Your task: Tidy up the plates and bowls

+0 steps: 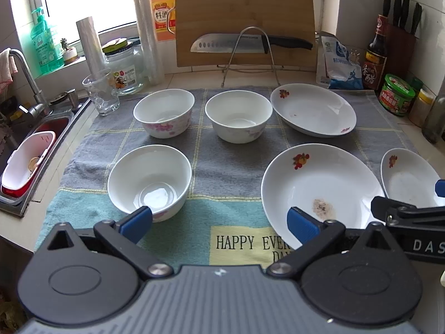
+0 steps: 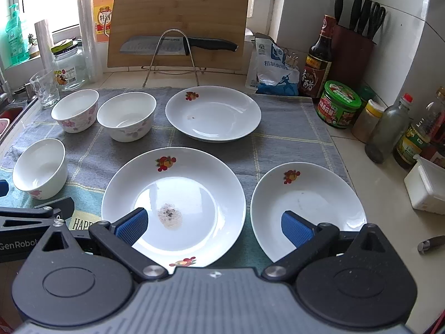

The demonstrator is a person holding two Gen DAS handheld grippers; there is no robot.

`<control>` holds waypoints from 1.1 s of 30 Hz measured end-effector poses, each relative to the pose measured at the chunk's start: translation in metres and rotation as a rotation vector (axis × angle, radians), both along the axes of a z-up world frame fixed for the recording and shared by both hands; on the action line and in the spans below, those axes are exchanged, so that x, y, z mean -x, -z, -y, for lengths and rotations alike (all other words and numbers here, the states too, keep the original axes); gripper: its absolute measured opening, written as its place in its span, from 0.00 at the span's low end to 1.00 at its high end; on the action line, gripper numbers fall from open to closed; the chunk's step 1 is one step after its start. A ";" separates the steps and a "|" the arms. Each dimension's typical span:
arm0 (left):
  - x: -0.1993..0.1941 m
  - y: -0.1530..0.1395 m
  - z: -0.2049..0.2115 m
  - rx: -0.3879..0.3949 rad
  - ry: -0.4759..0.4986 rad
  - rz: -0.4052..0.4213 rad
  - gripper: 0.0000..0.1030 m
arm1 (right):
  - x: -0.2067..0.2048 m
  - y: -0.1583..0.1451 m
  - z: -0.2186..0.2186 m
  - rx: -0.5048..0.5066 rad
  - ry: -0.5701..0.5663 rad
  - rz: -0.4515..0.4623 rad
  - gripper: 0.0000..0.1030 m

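Both sets of tongs hang low over the near edge of the surface, each spread wide with nothing between its blue pads. Left tongs (image 1: 219,224) sit over the towel's printed patch, between the nearest bowl (image 1: 149,181) and the largest plate (image 1: 322,192). Right tongs (image 2: 214,226) straddle the gap between that largest plate (image 2: 173,203) and the smaller plate (image 2: 308,211) just to its right.

On the checked grey towel (image 1: 230,167) lie 3 bowls and 3 plates, all upright and apart from one another. 2 bowls stand in the back row: a pink-flowered bowl (image 1: 164,112) on the left and a plainer bowl (image 1: 238,115) beside it. Further right in that row is the far plate (image 1: 313,110), tilted a little on its rim in the left view. The largest plate carries a brownish speckled smear near its centre; all 3 plates bear a small red-and-orange fruit motif on the rim.

Behind the towel a bamboo cutting board (image 1: 244,19) leans upright with a knife (image 1: 250,44) across a wire rack. A glass tumbler (image 1: 101,91) and a jar stand at the back left, near the sink (image 1: 33,144). Sauce bottles, a green-lidded jar (image 2: 339,107) and a knife block (image 2: 353,53) crowd the right-hand wall.
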State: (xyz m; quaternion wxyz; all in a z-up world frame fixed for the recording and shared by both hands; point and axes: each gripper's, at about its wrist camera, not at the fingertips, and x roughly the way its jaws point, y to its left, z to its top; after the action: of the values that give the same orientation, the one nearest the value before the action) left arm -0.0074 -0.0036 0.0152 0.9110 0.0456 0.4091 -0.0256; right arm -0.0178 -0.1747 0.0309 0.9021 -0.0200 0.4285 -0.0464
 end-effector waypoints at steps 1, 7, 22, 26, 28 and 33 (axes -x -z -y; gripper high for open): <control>0.000 0.000 0.000 -0.001 0.002 0.001 0.99 | 0.000 0.000 0.000 -0.001 0.001 0.002 1.00; 0.000 -0.002 0.003 -0.003 0.010 0.008 0.99 | 0.002 -0.001 0.003 -0.005 0.007 0.011 1.00; -0.005 -0.009 0.007 0.057 0.103 0.062 0.99 | 0.008 -0.010 0.015 0.000 0.009 0.096 1.00; -0.011 -0.014 0.005 0.121 0.177 0.074 0.99 | 0.014 -0.013 0.026 0.012 0.006 0.156 1.00; -0.017 -0.013 0.001 0.179 0.220 0.063 0.99 | 0.020 -0.013 0.034 0.020 0.015 0.180 1.00; -0.037 -0.013 0.001 0.213 0.318 0.059 0.99 | 0.039 0.006 0.059 0.122 0.090 0.168 1.00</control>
State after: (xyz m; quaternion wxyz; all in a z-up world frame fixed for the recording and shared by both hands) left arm 0.0292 -0.0050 0.0278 0.9068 0.0137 0.3647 -0.2110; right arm -0.0566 -0.2339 0.0245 0.9290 -0.0518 0.3481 -0.1143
